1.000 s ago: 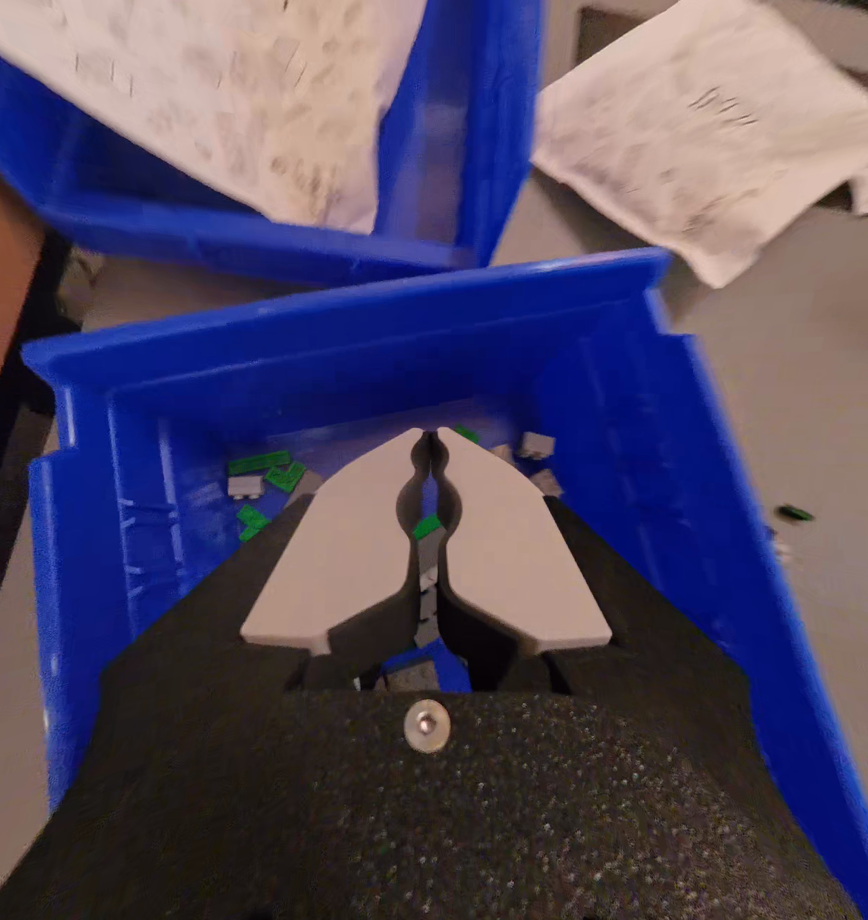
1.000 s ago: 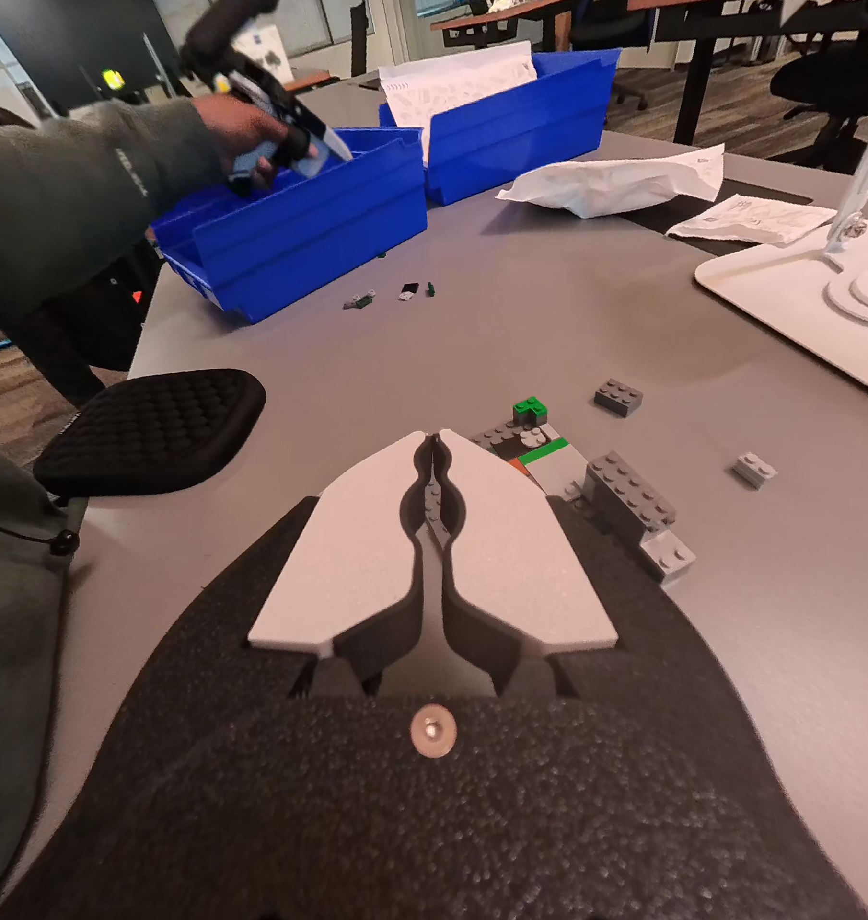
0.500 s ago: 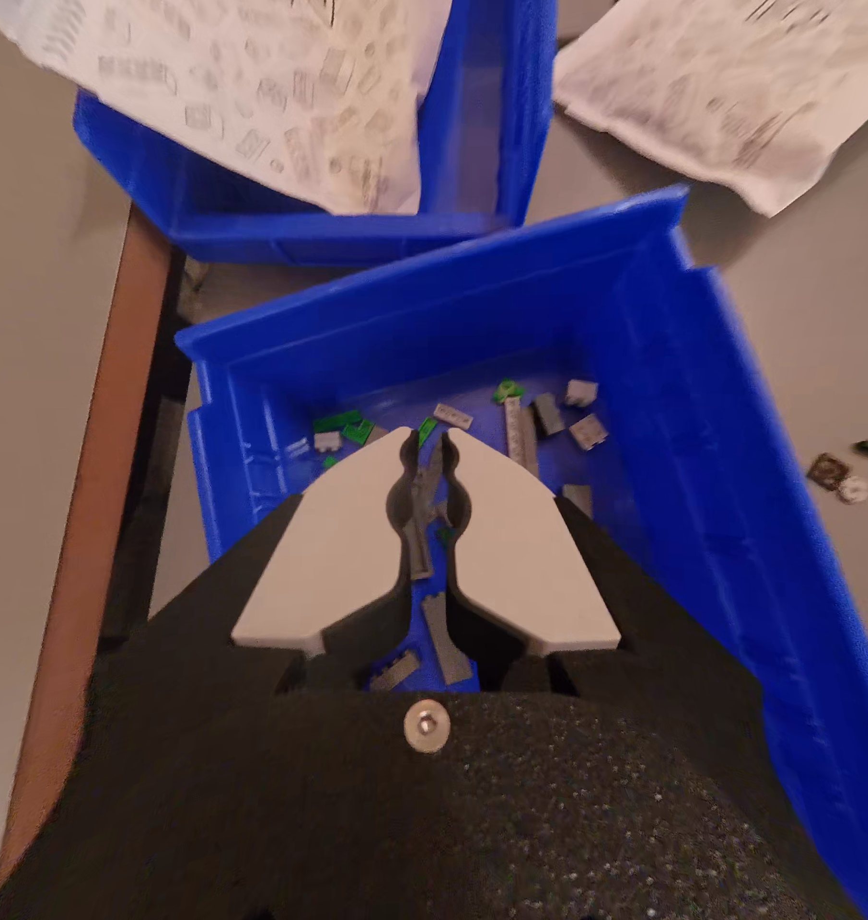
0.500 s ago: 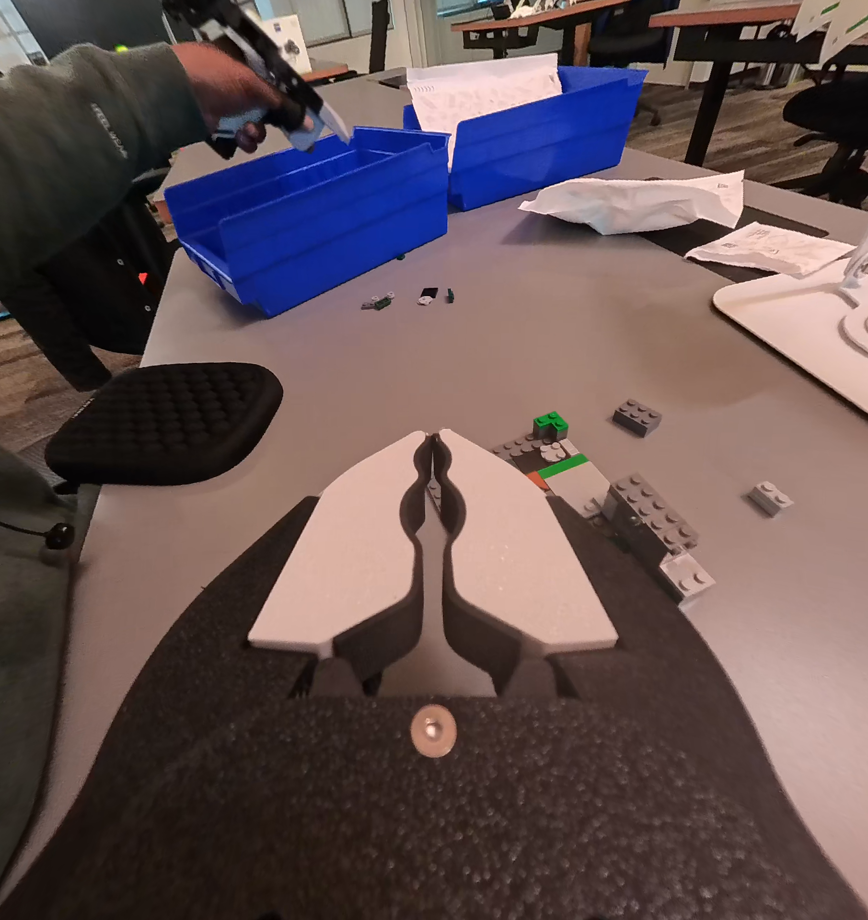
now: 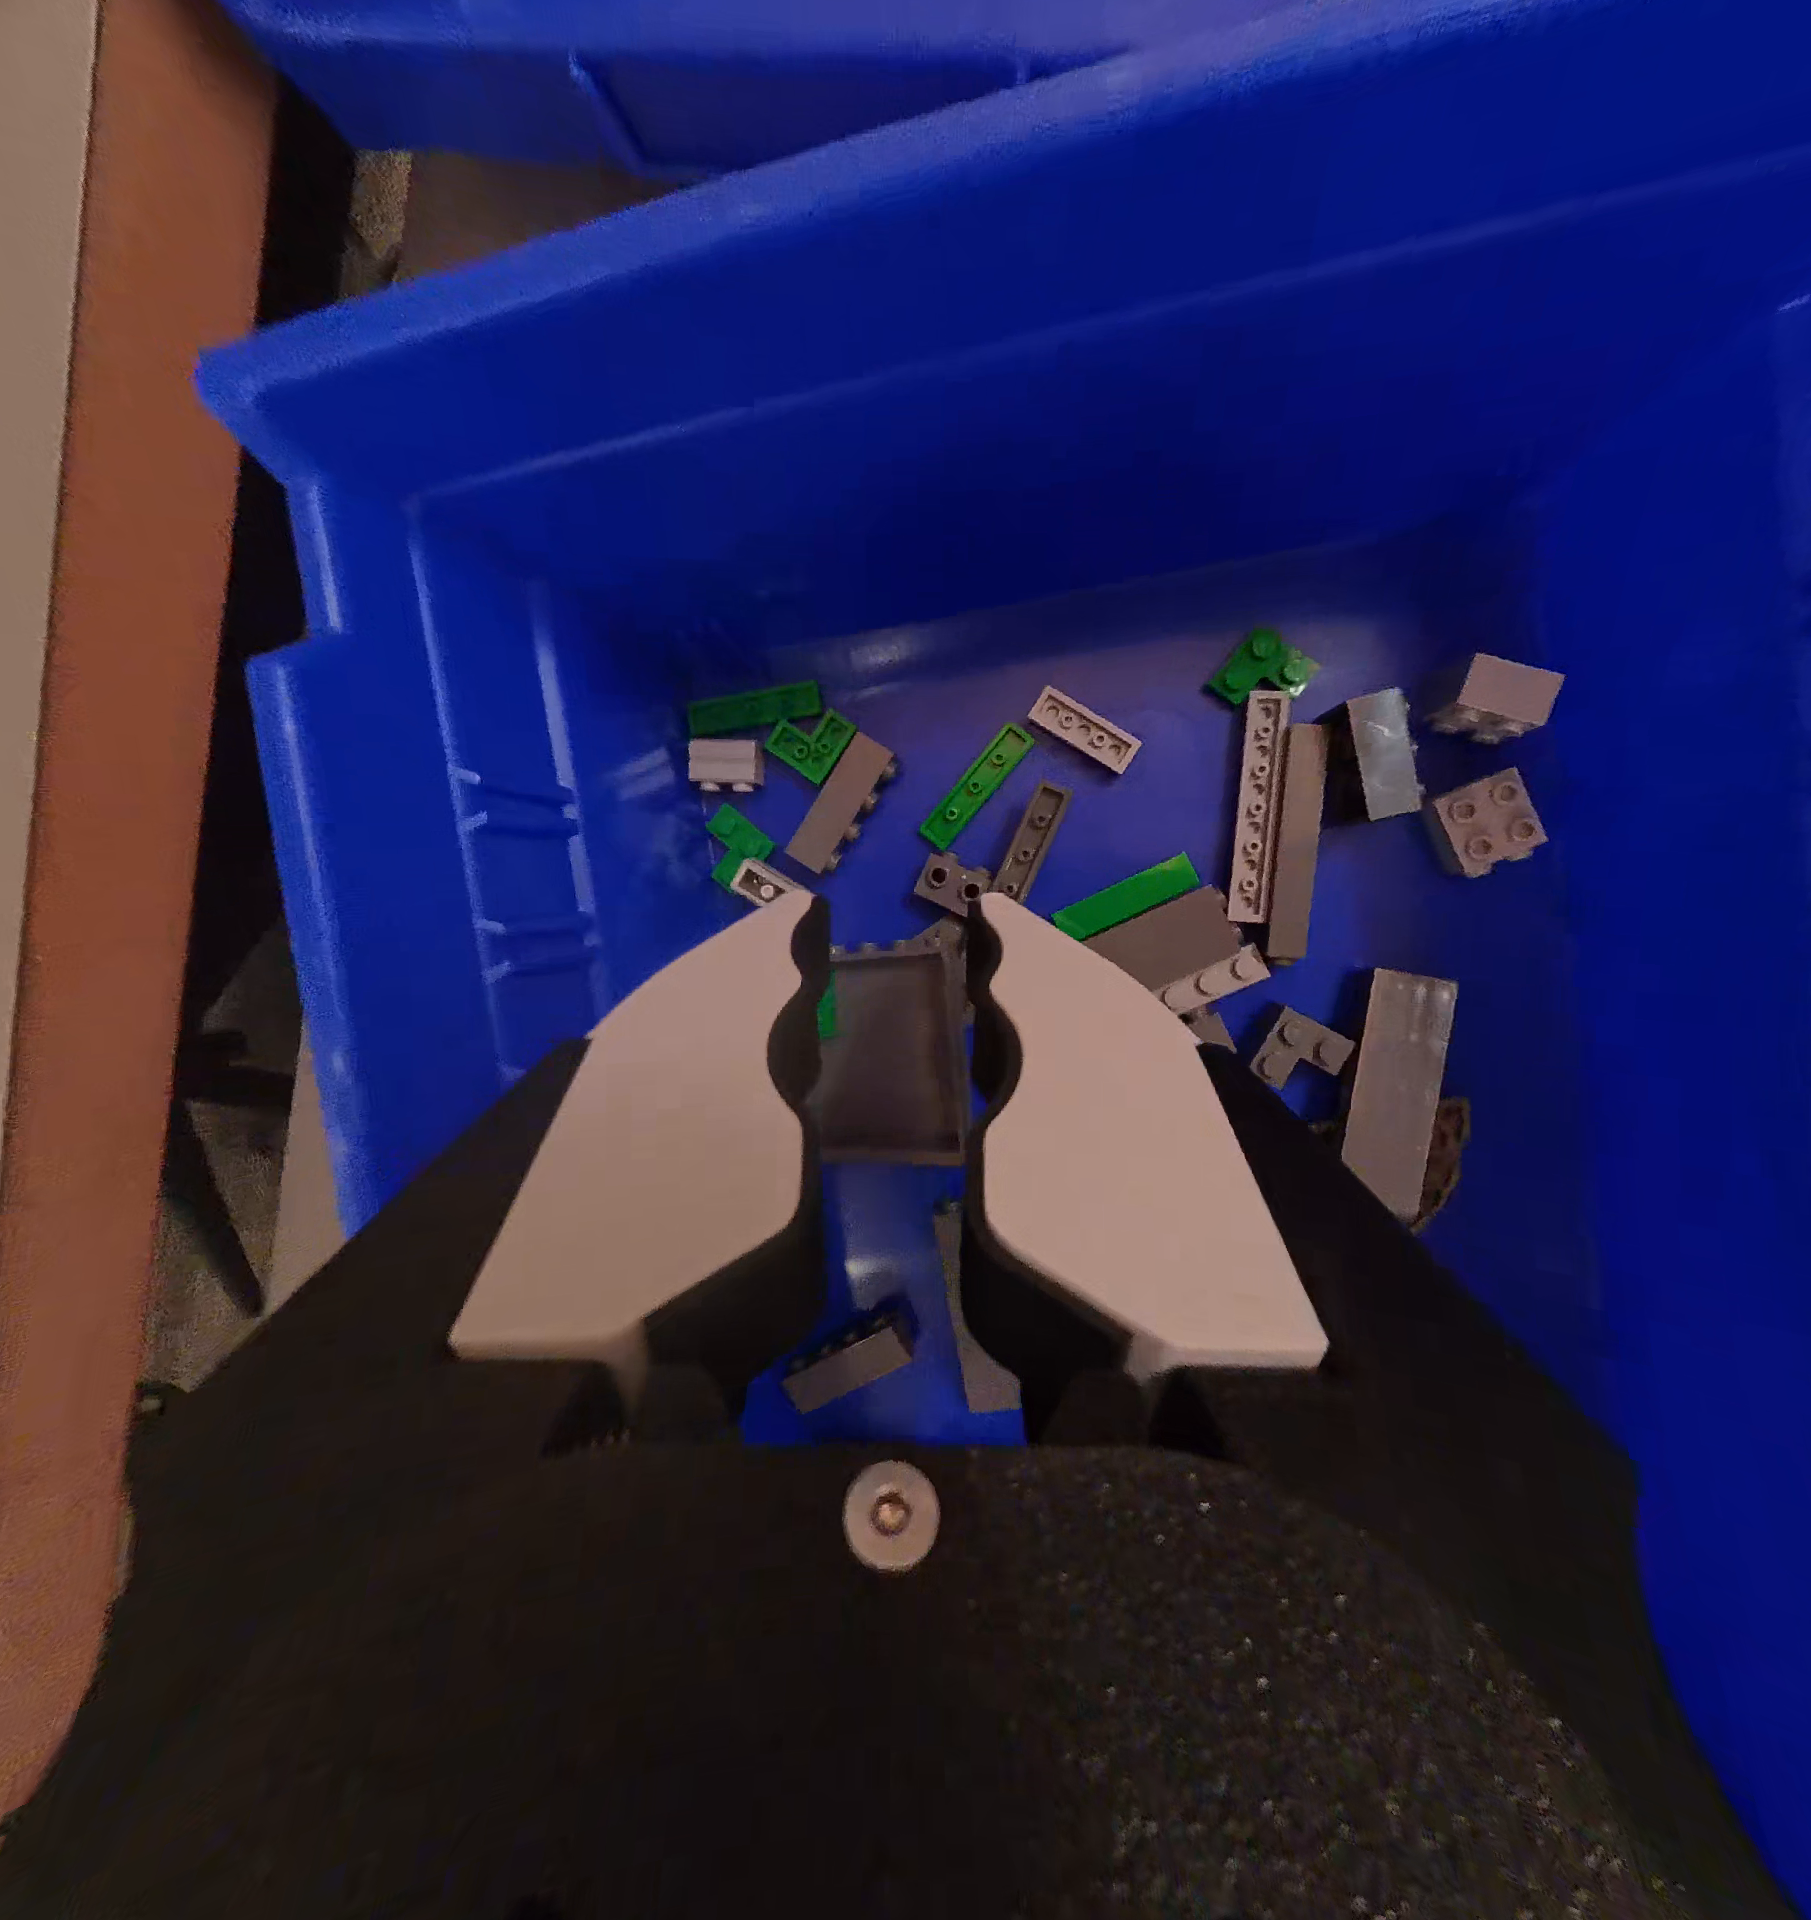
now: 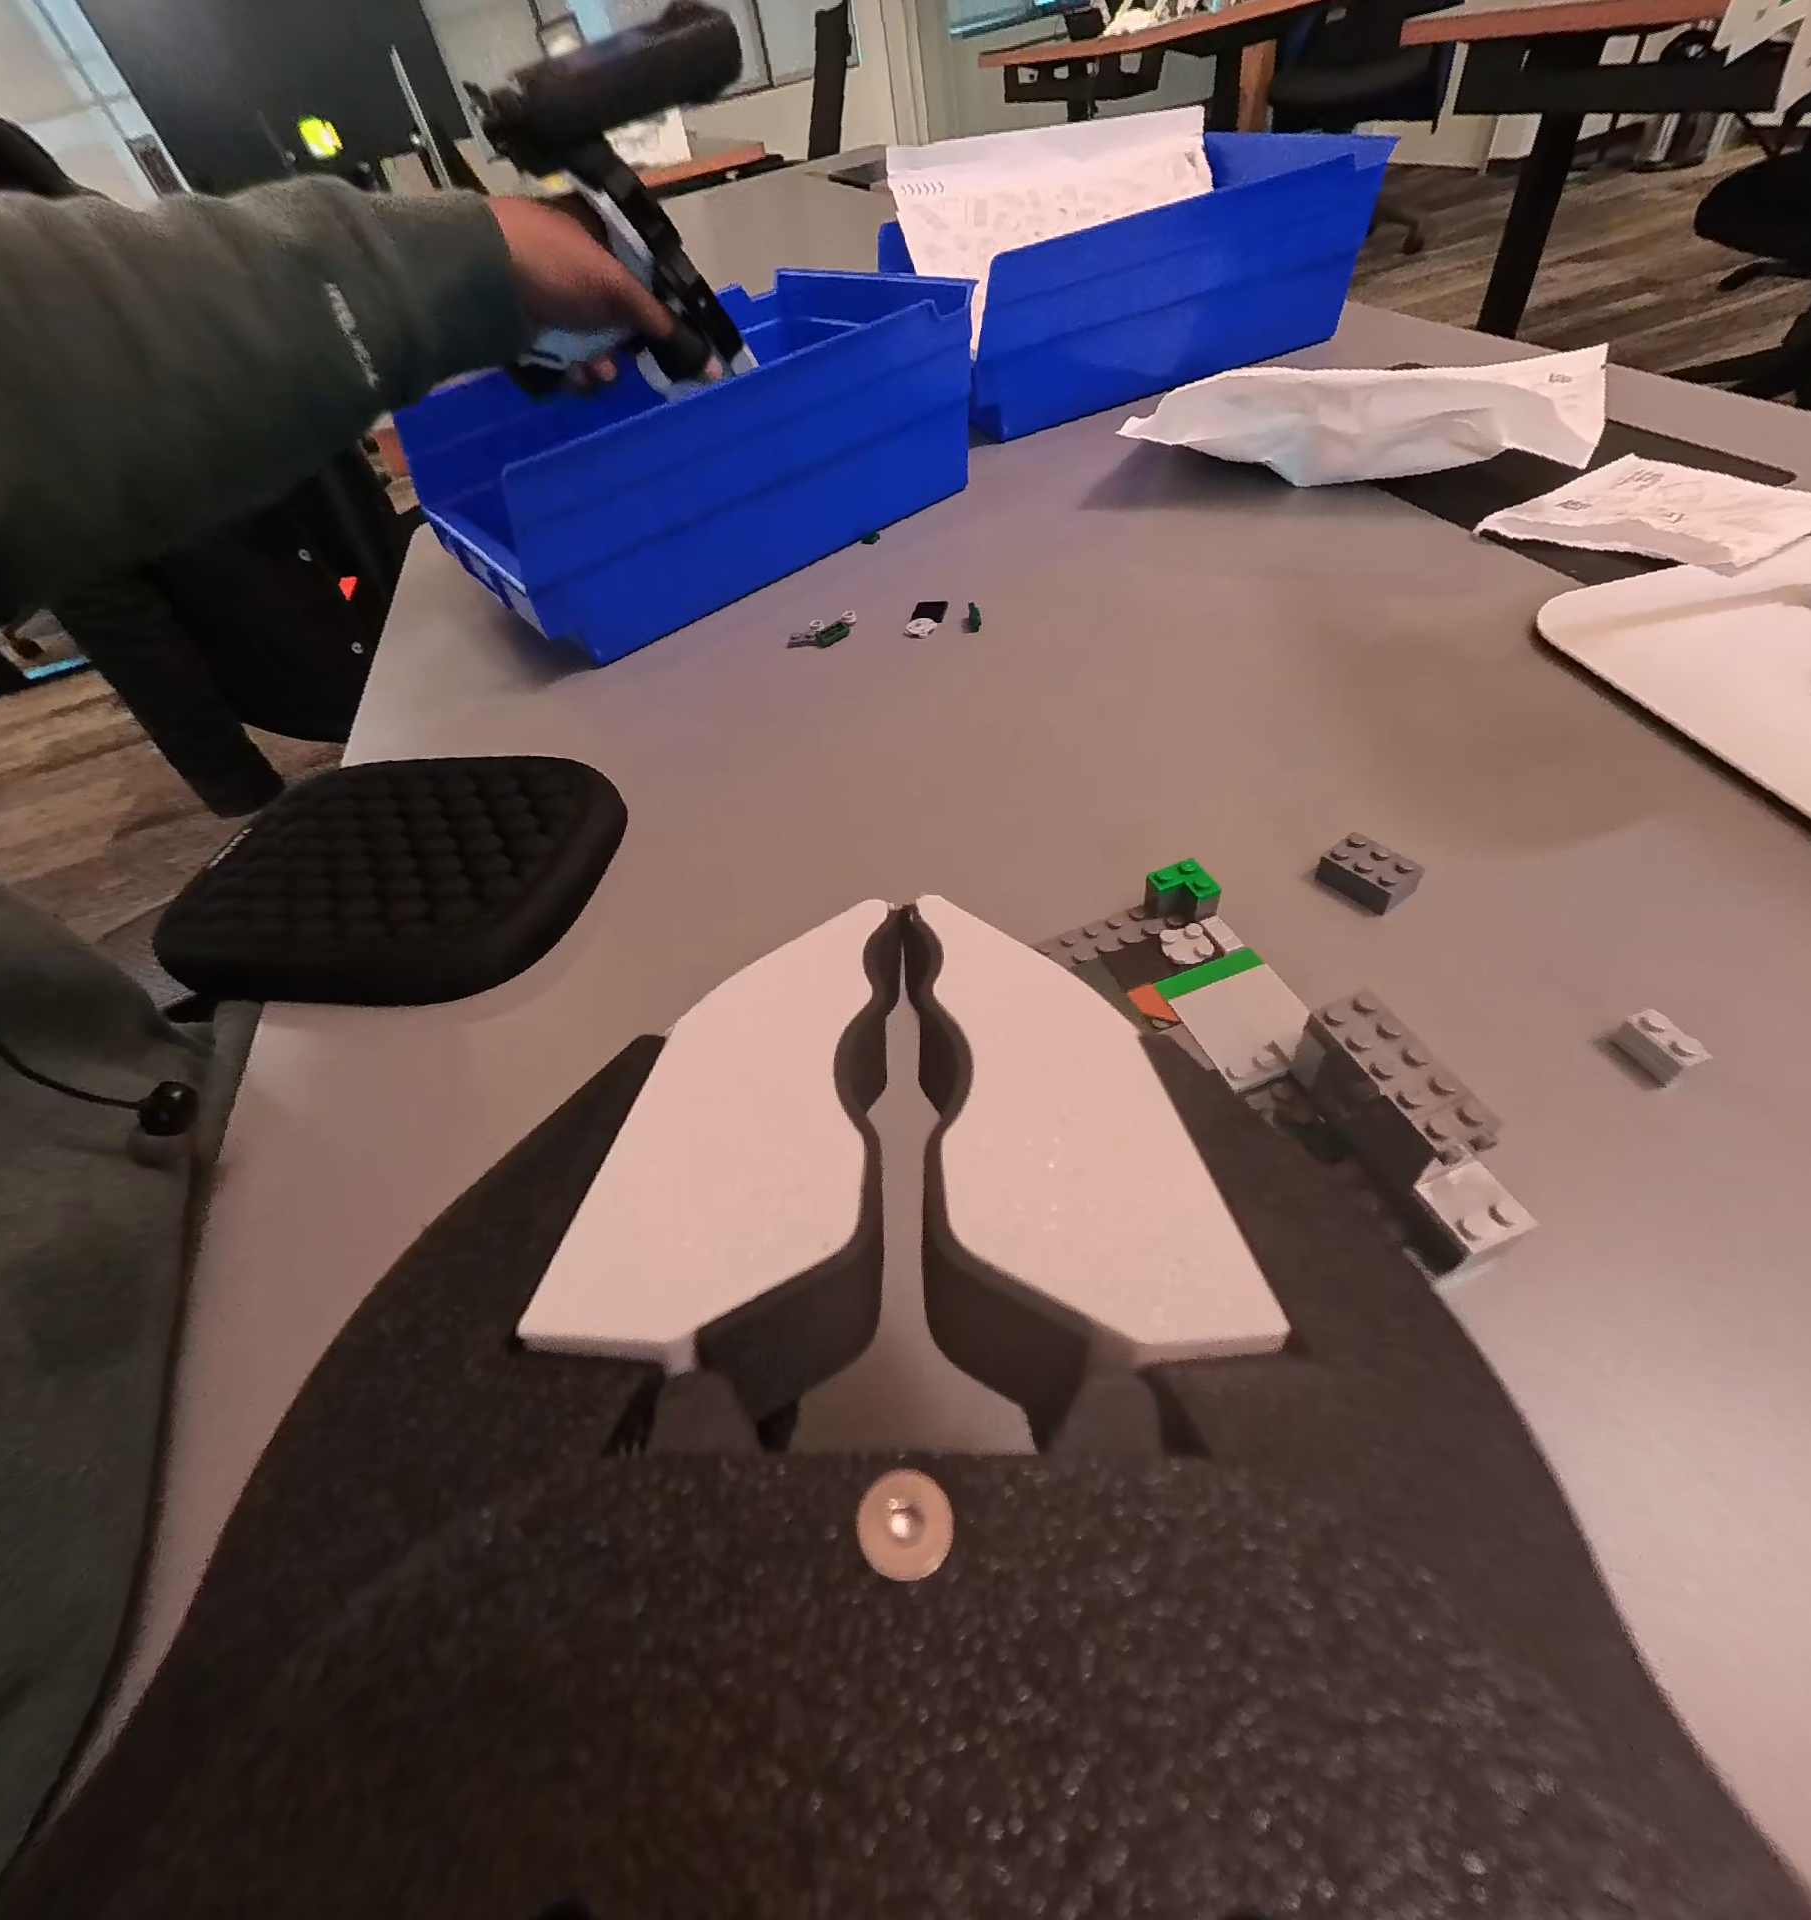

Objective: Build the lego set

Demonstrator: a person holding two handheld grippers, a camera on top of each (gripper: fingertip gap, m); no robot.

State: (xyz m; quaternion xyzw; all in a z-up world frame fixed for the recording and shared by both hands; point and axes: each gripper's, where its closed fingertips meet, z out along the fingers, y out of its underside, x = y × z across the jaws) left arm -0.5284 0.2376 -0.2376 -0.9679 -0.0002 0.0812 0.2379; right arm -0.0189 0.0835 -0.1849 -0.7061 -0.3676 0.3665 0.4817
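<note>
My left gripper (image 5: 896, 909) is open, low inside the near blue bin (image 5: 672, 436), its fingers on either side of a dark grey square piece (image 5: 896, 1060) lying on the bin floor. Several loose grey and green lego pieces (image 5: 1259, 805) lie around it. The right wrist view shows this gripper (image 6: 714, 353) dipped into the same bin (image 6: 735, 499). My right gripper (image 6: 903, 909) is shut and empty, held above the grey table. The partly built lego model (image 6: 1233, 997) sits just right of its fingers.
A dark grey brick (image 6: 1366, 871) and a light grey brick (image 6: 1657, 1044) lie right of the model. Small pieces (image 6: 922, 621) lie by the bin. A second blue bin (image 6: 1171, 291) holds paper. A black pad (image 6: 392, 873), a white bag (image 6: 1368, 416) and a white base (image 6: 1711, 665) are nearby. Some 55 centimetres of space lies between my two pairs of fingers.
My left gripper has opened and gone deeper into the bin, over the dark grey square piece. My right gripper has stayed shut and moved little.
</note>
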